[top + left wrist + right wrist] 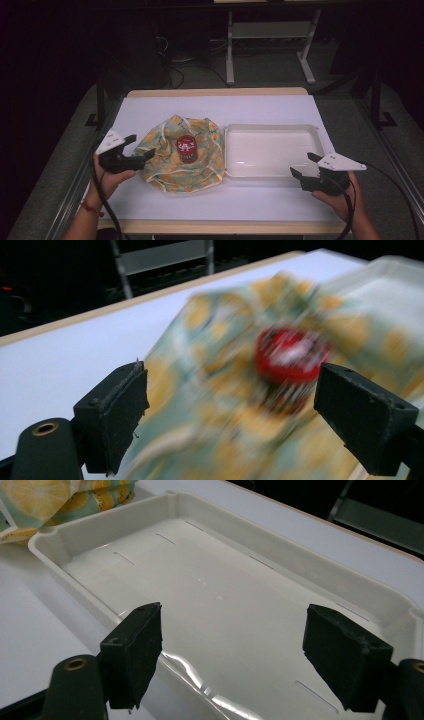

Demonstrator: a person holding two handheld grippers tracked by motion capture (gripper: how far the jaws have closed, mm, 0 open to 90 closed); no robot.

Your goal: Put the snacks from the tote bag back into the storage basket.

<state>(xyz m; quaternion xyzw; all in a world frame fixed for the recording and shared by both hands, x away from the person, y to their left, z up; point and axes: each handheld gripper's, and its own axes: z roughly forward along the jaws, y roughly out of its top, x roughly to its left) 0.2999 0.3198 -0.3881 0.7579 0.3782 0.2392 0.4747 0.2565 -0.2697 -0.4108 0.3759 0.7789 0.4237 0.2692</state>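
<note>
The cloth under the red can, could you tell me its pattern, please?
Yellow lemon slices on pale green cloth, clearest in the right gripper view.

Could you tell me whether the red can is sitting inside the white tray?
No, the red can stands on the patterned cloth, beside the white tray.

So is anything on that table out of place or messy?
Slightly. The patterned cloth lies crumpled rather than flat, its edge pressed against the empty white tray, and a red can stands upright in the middle of it. Nothing looks spilled or broken.
</note>
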